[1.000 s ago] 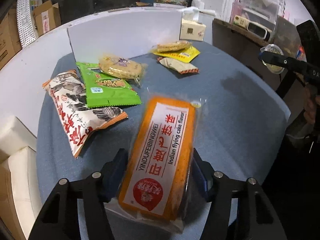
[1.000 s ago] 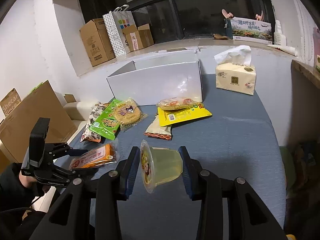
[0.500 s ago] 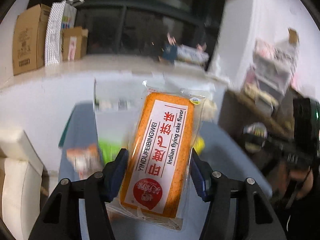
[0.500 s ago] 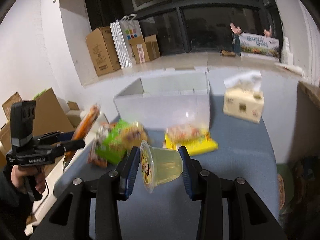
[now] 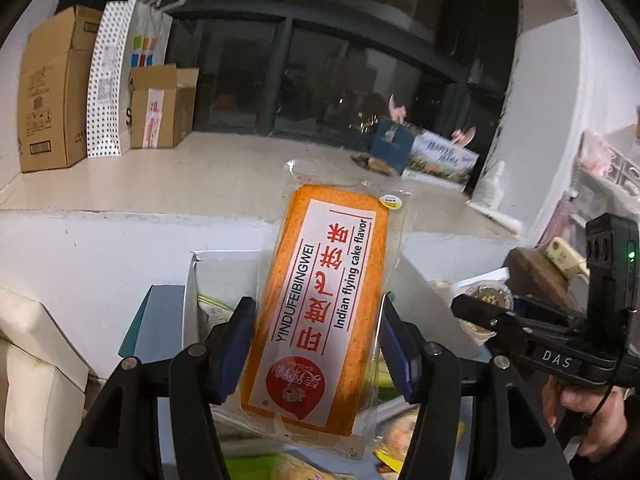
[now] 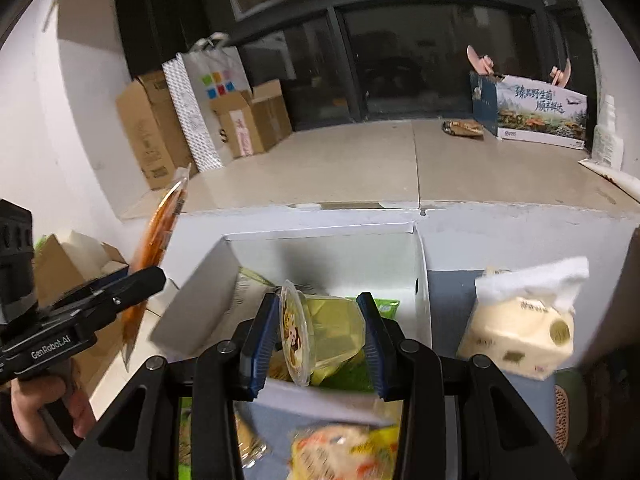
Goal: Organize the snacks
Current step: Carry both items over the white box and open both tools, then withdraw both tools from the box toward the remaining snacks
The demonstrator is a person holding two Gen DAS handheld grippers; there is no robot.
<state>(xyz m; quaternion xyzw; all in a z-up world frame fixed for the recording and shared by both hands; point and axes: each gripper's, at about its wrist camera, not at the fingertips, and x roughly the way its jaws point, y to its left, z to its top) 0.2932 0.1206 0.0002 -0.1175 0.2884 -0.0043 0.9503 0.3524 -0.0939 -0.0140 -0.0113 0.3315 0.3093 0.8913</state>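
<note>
The right gripper is clamping a jelly cup directly above the open white box, nearer it than the left gripper, which is gripping the Indian flying cake packet, its long axis pointing boxward.

Blue-grey table, white open box on it, tissue pack just beside the box

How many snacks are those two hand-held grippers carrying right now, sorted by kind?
orange cake packet: 1
jelly cup: 1
Total: 2
</note>
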